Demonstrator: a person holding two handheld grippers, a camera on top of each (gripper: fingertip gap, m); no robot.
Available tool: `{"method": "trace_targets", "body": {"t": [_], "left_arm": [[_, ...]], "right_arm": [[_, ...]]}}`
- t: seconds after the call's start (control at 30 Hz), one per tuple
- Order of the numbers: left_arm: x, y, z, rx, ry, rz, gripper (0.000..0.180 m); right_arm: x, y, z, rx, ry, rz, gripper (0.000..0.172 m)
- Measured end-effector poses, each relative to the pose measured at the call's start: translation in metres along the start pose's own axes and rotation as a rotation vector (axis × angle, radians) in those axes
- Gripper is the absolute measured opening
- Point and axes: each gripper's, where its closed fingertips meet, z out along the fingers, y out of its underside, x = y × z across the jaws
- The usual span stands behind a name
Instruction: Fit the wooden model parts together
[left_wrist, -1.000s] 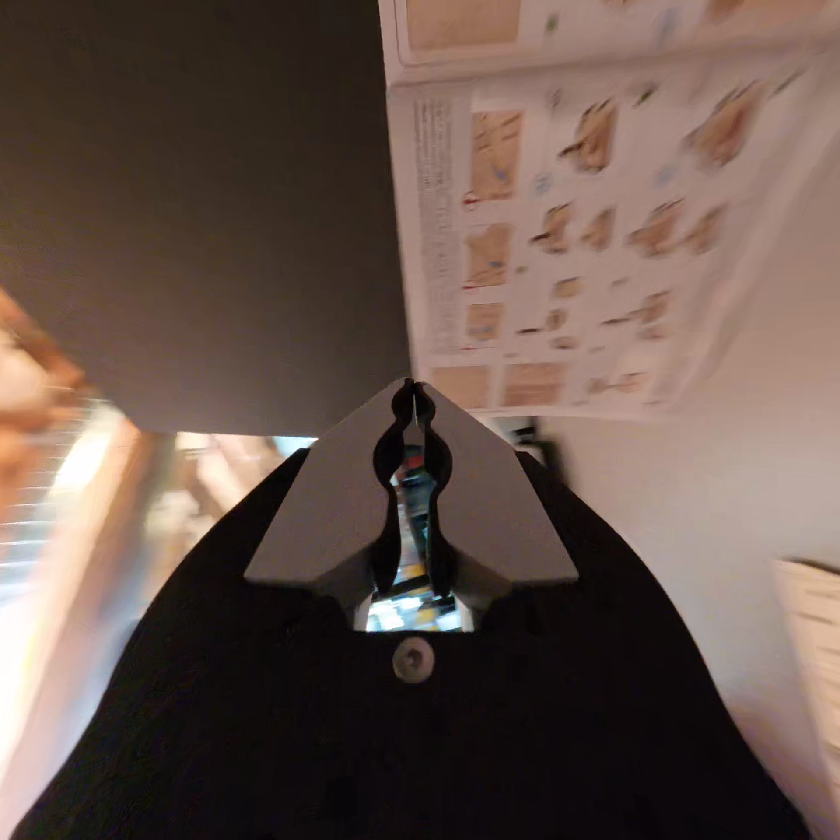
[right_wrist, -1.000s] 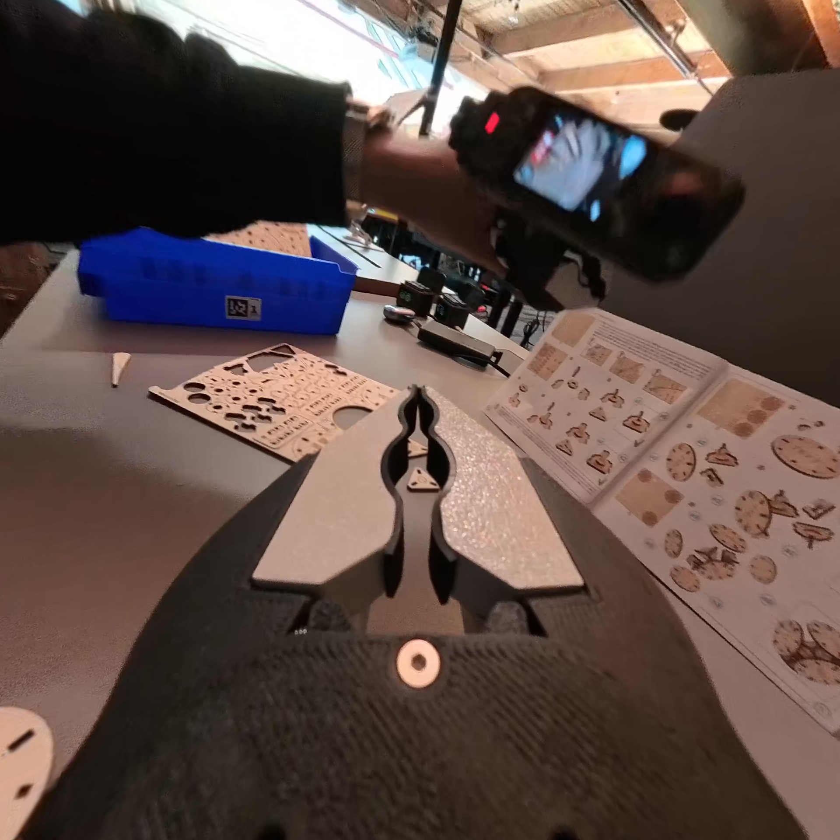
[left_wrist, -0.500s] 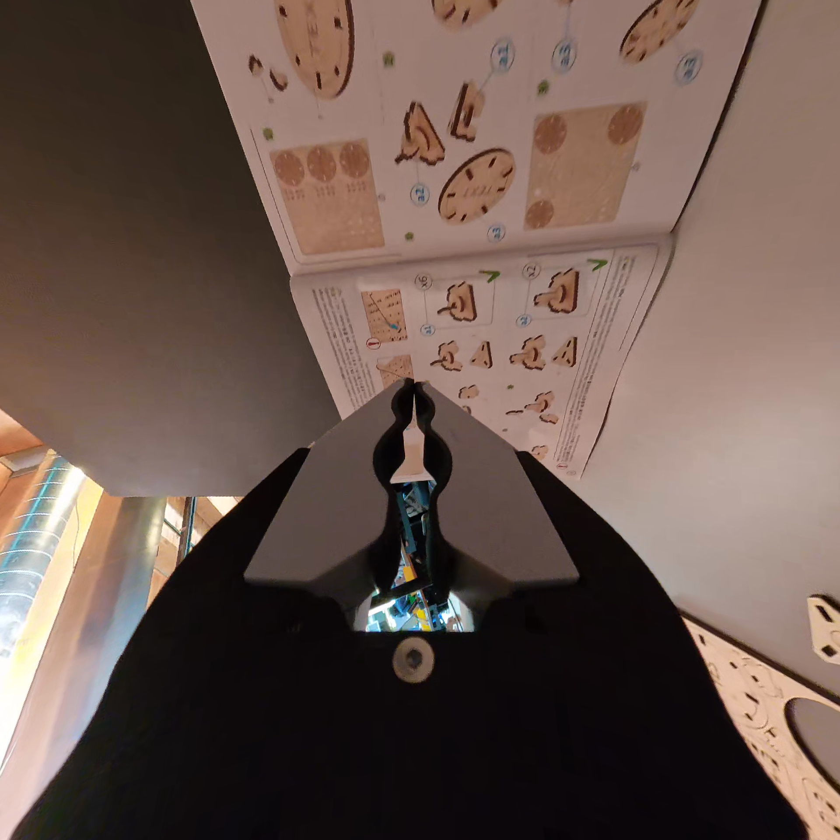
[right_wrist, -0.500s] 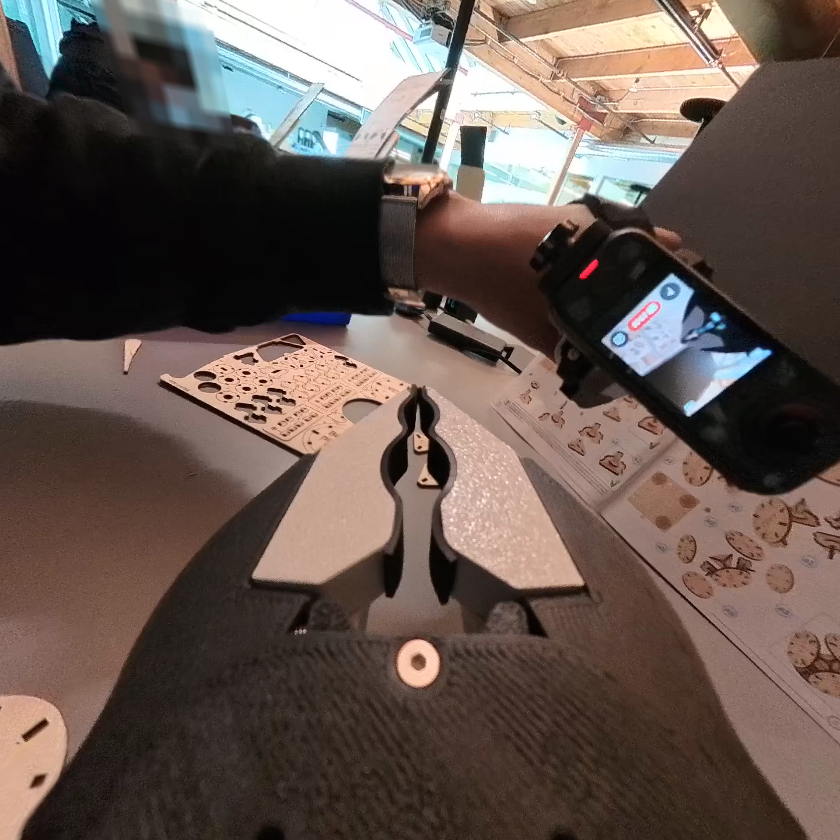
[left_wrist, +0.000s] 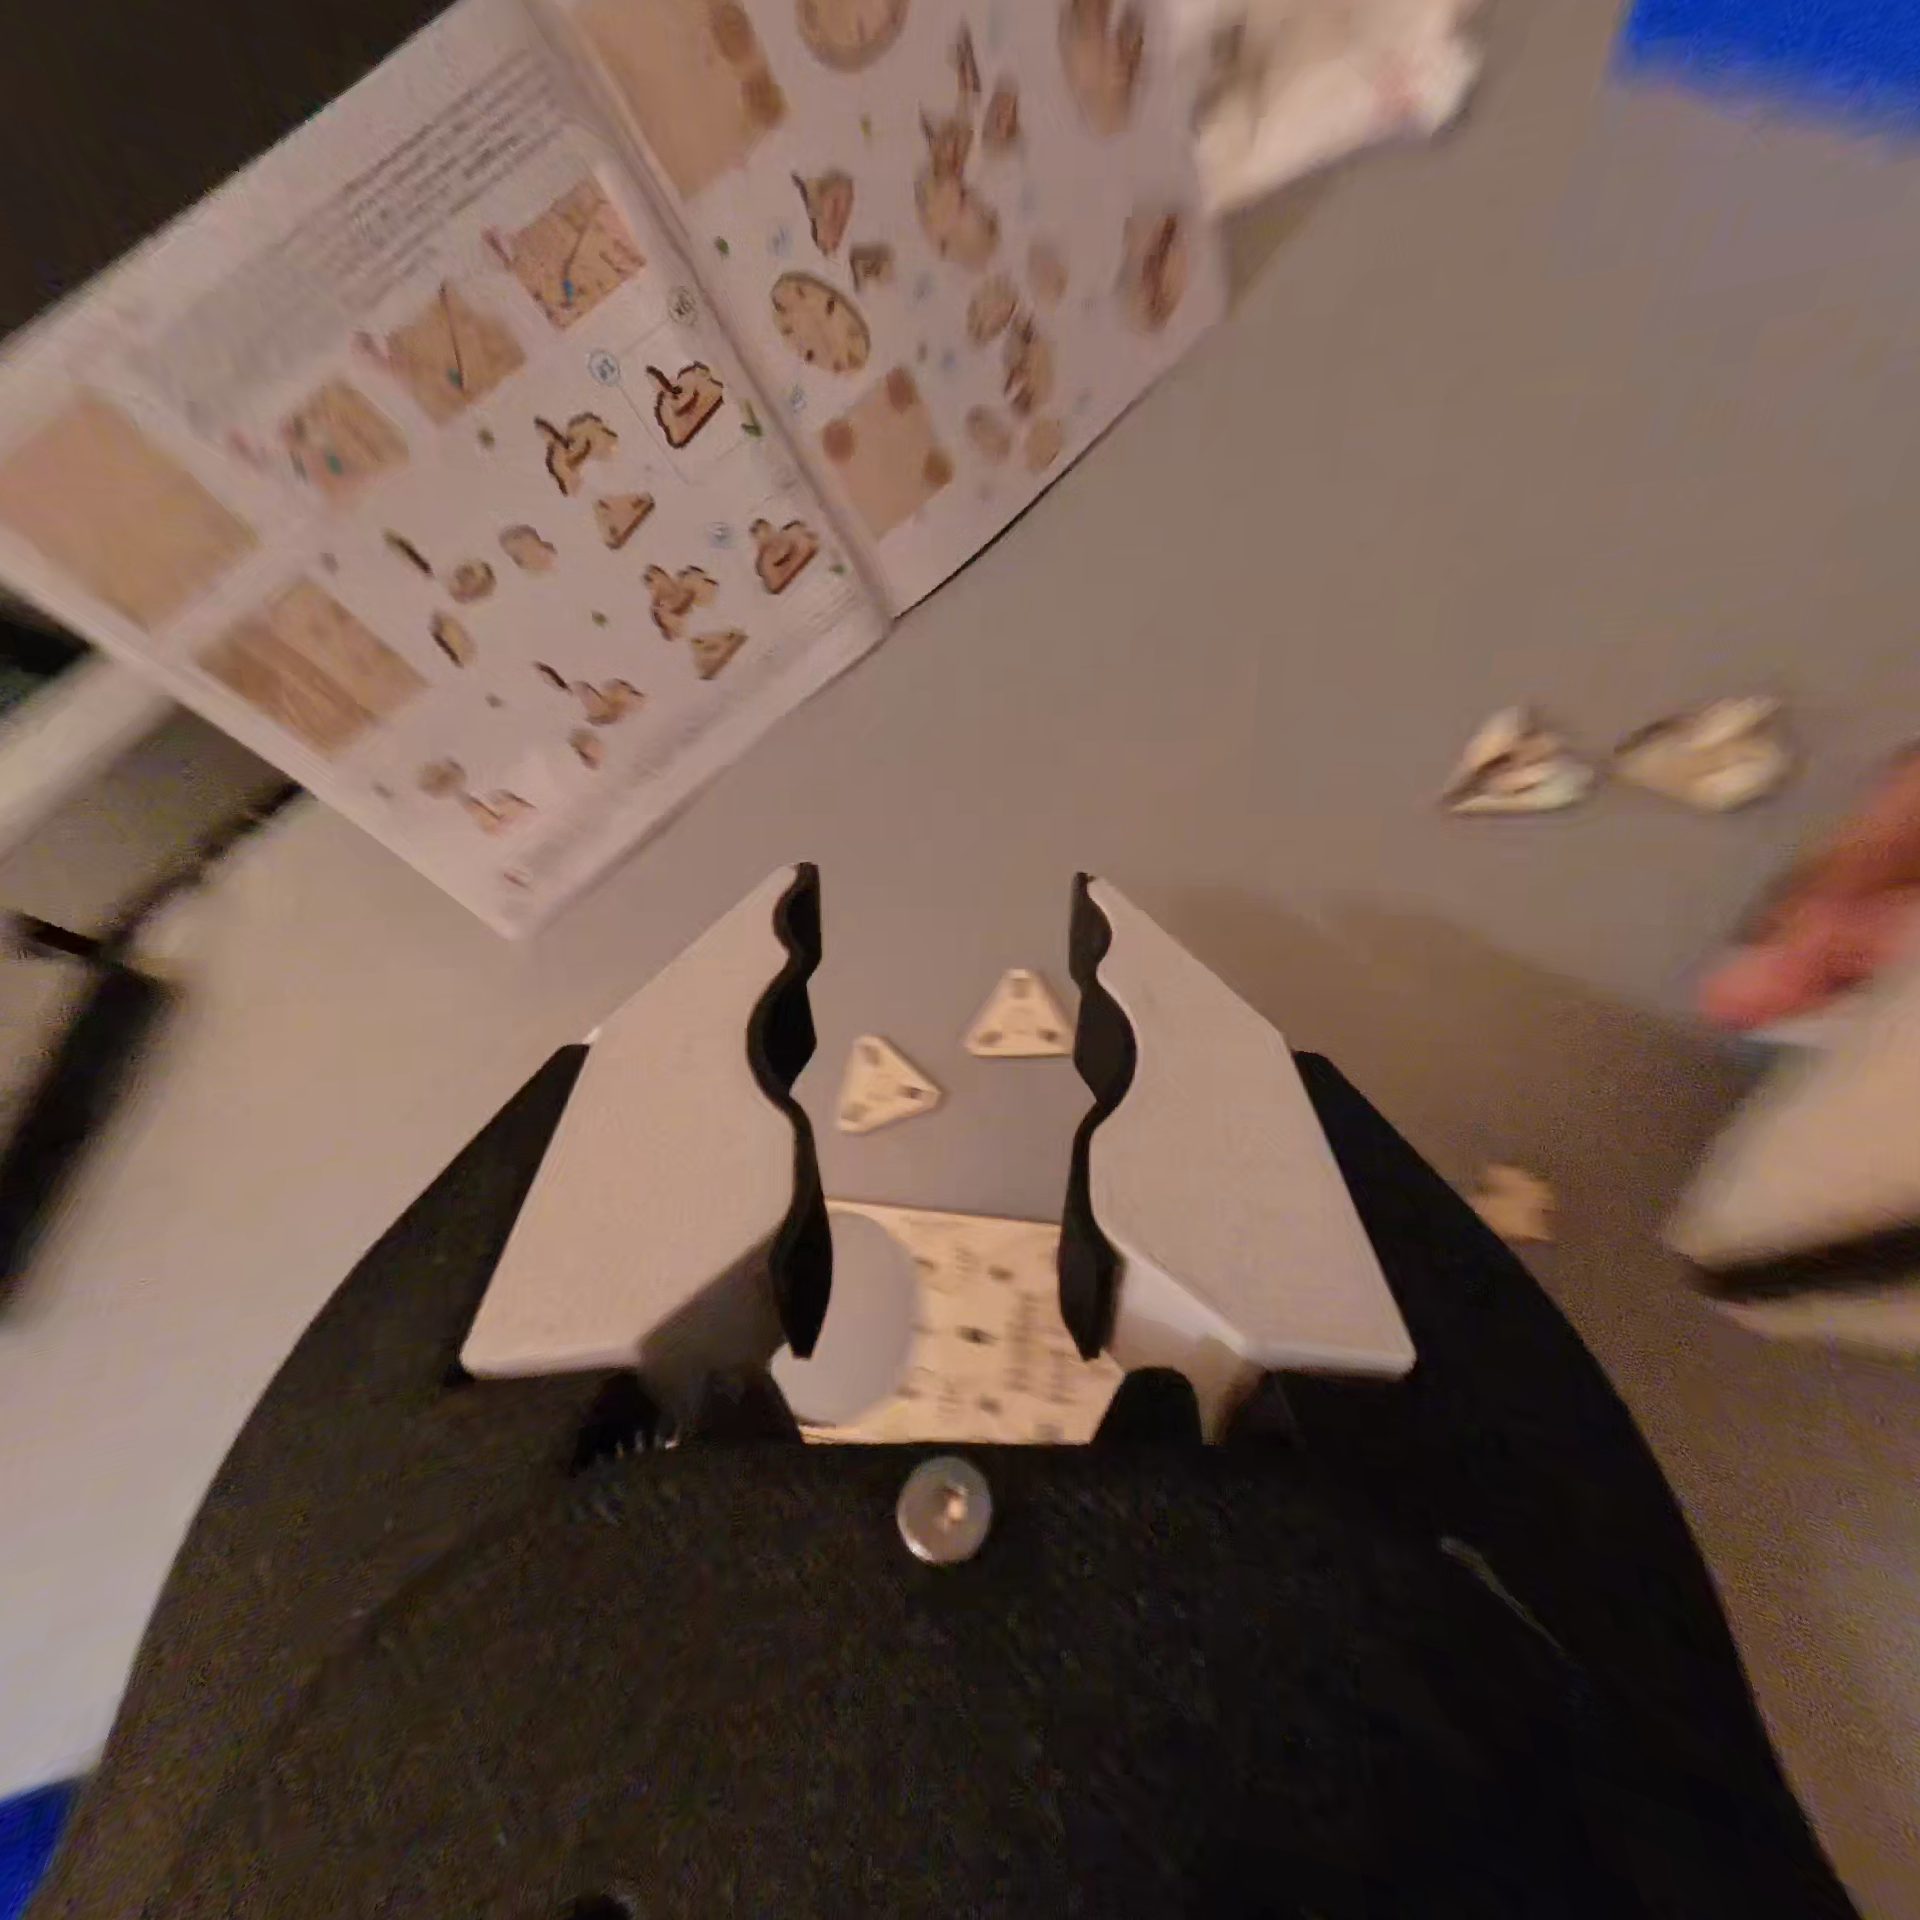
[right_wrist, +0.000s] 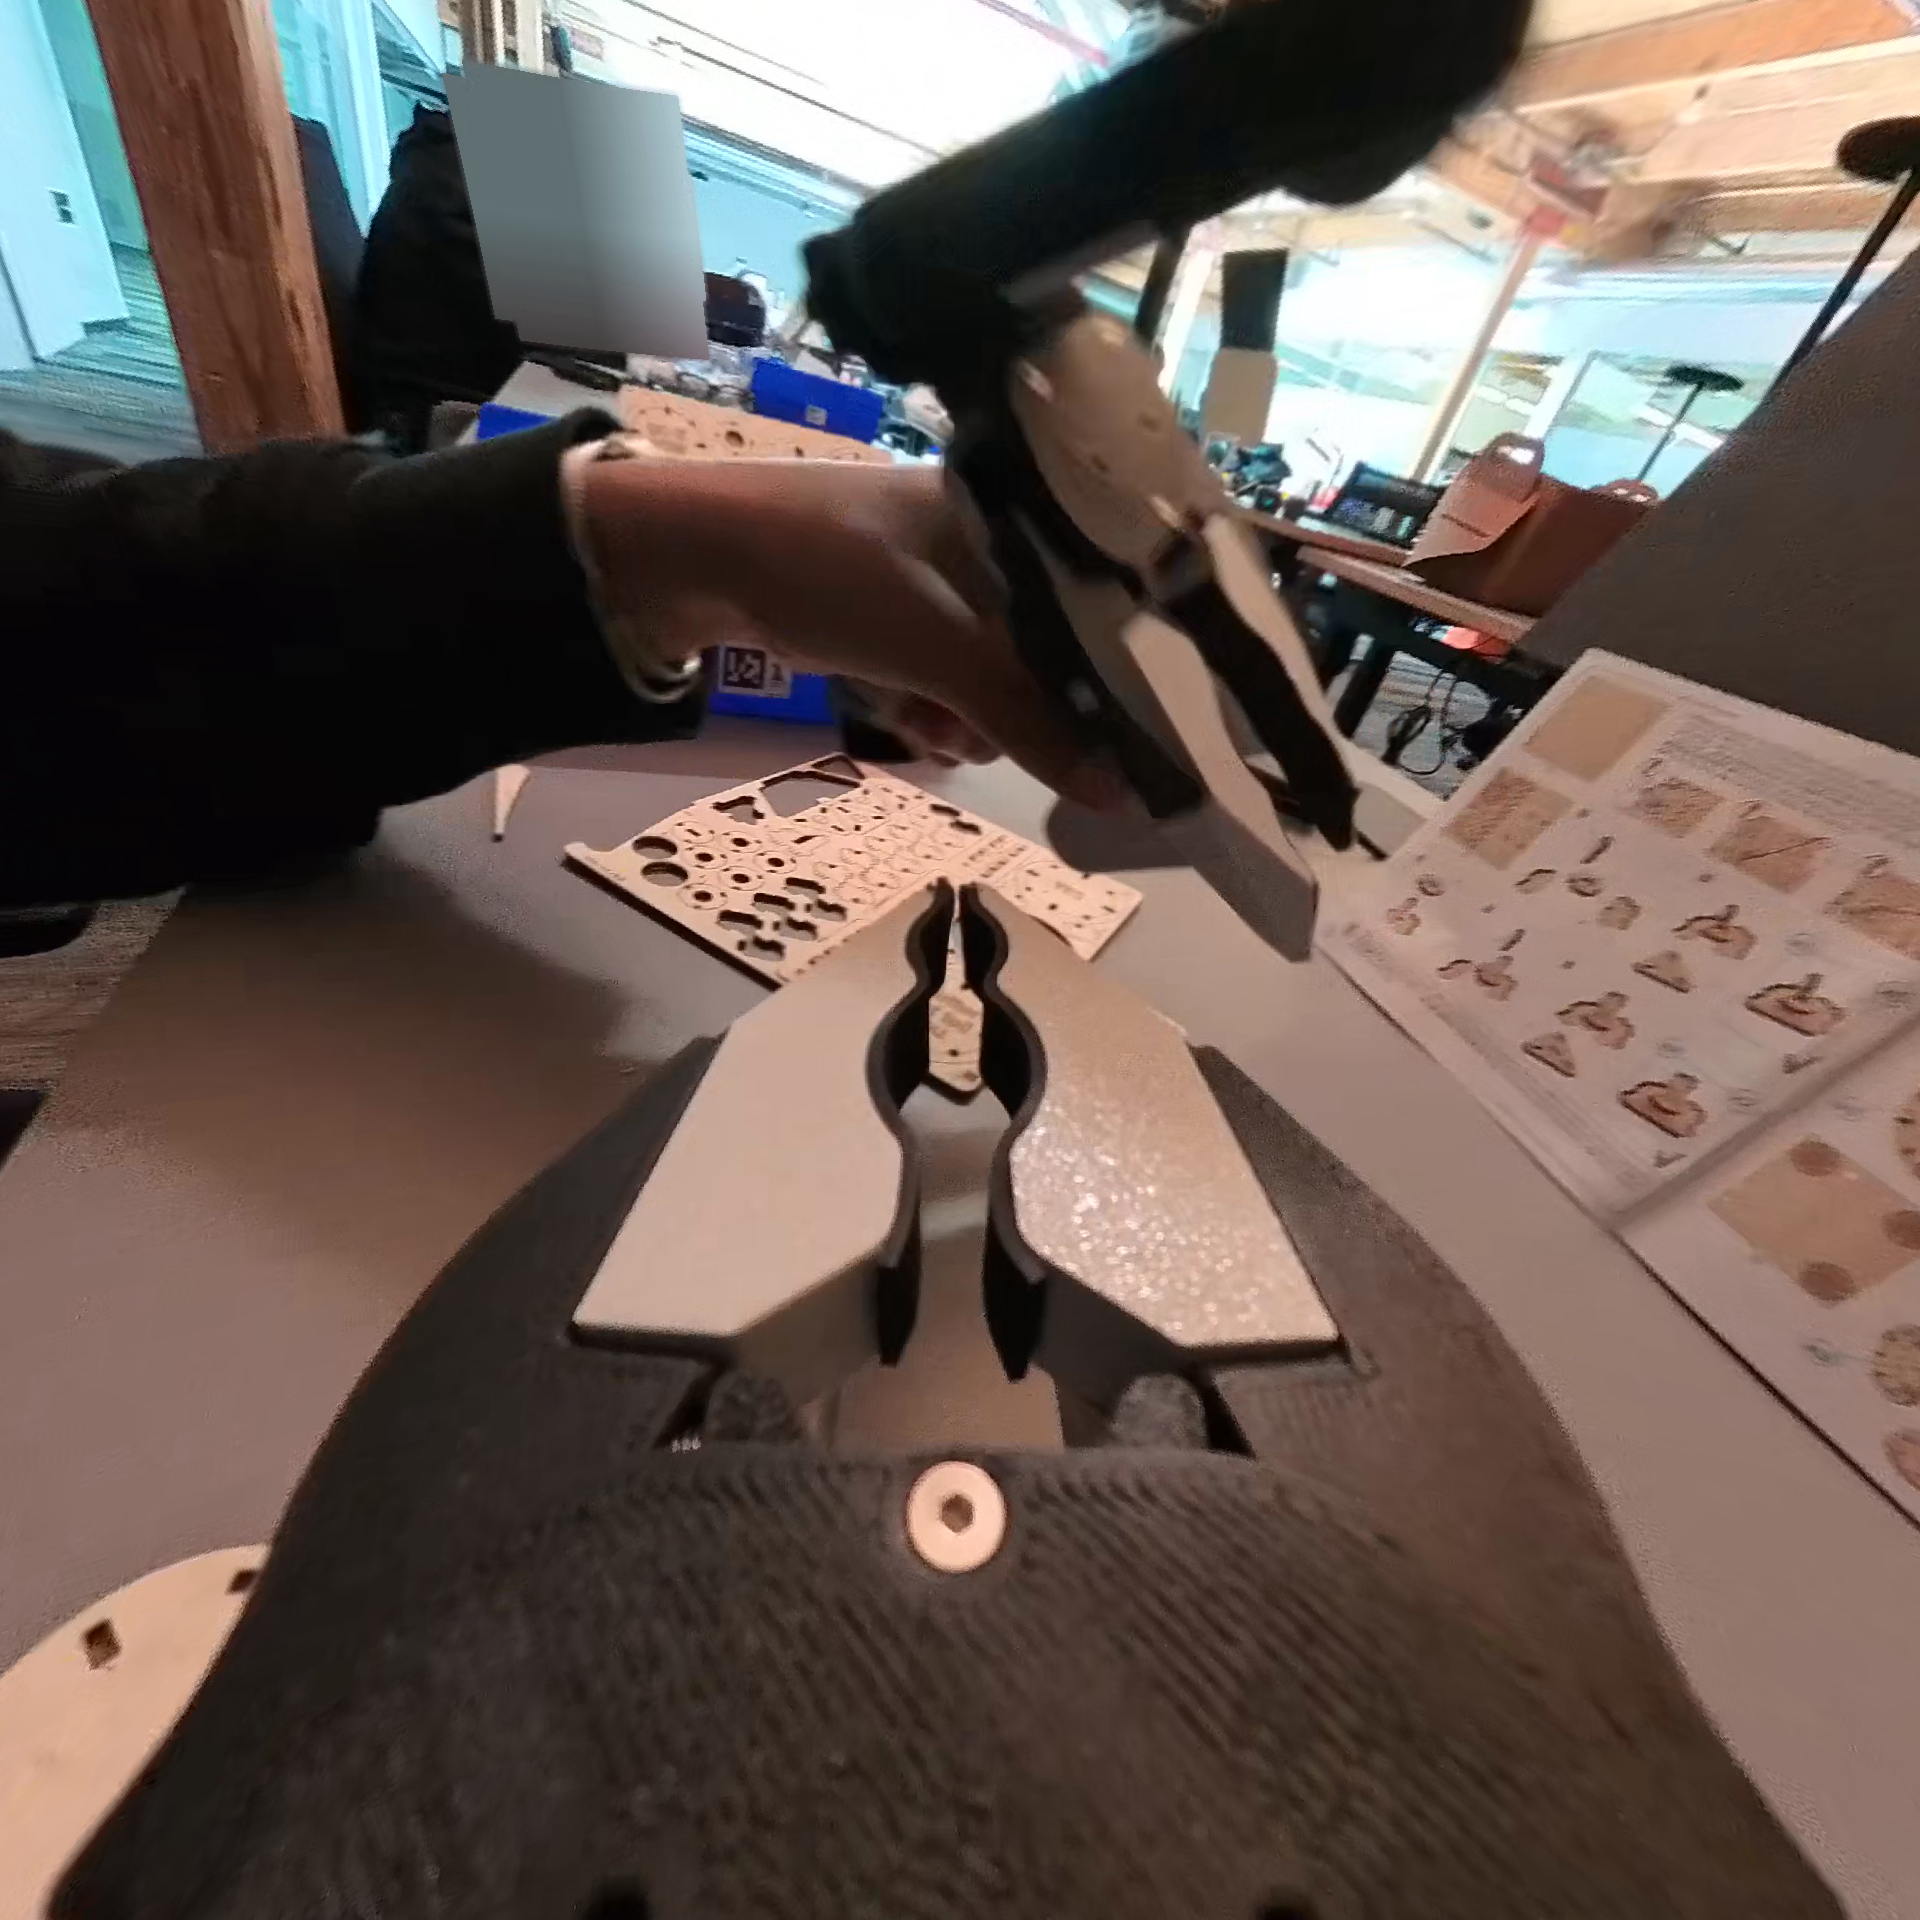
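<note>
Two tongs in view | left tongs (left_wrist: 943, 883) gaping wide, hovering over two small wooden triangles (left_wrist: 883, 1086) lying on grey counter (left_wrist: 1351, 520) | right tongs (right_wrist: 956, 902) pinched together, holding nothing, pointing at punched wooden sheet (right_wrist: 831, 873) | booklet (right_wrist: 1662, 935) lying alongside

I am seeing the booklet (left_wrist: 582, 436) smearing with motion blur, its far pages running off the top edge. A hand (left_wrist: 1839, 925) at the right border is blurring past recognition. The punched sheet (left_wrist: 997, 1340) is lying mostly hidden under my left gripper (left_wrist: 943, 883). A disc (right_wrist: 114, 1704) is sitting cropped at the frame's corner.
</note>
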Motion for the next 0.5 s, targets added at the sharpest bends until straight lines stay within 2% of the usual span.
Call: {"method": "trace_targets", "body": {"t": [0.07,0.17,0.27,0.37,0.5], "left_arm": [[0.002,0.007,-0.026,0.135,0.059,-0.209,0.054],[-0.007,0.025,-0.05,0.246,0.034,-0.388,0.054],[-0.001,0.031,-0.062,0.302,0.062,-0.464,0.054],[0.004,0.023,-0.064,0.41,0.073,-0.479,0.053],[0.02,0.02,-0.054,0.427,0.123,-0.465,0.052]], "right_arm": [[-0.006,0.001,0.002,0.001,-0.027,0.024,0.0],[-0.011,0.001,0.002,0.003,-0.049,0.043,0.0],[-0.009,-0.003,0.0,0.017,-0.041,0.044,0.0],[-0.003,-0.003,-0.001,0.018,-0.018,0.035,0.0],[0.003,-0.004,-0.003,0.02,0.006,0.03,0.0]]}}
